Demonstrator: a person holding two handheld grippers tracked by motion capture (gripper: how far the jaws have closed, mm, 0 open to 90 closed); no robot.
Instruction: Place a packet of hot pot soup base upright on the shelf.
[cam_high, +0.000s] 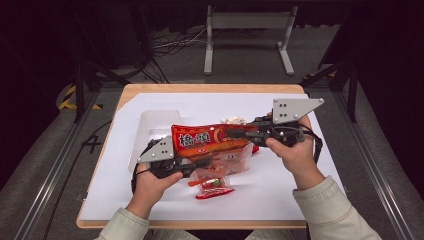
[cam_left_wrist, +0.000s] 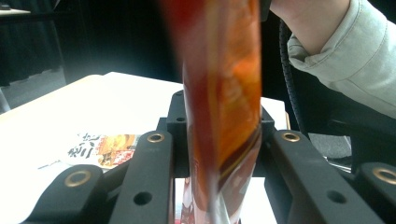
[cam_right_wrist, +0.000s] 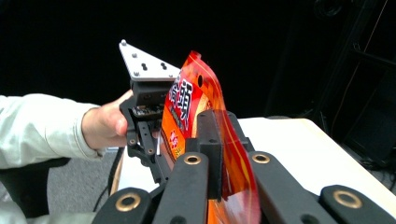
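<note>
I hold the red snack bag (cam_high: 210, 140) lifted mid-frame above the table (cam_high: 300, 190), my right gripper (cam_high: 239, 134) clamped on its right end, my left gripper (cam_high: 197, 162) closed onto its lower-left edge to steady it.

Red snack pouch (cam_high: 212, 139): glossy plastic film, smooth, creased. Small packets (cam_high: 215, 184): clear shiny plastic. Tray (cam_high: 155, 131): translucent plastic. Desk (cam_high: 210, 89): wood edge, matt white sheet on top. Left hand-held gripper (cam_high: 202, 162): matt black plastic, grey metal plate, brass-look rivets.
</note>
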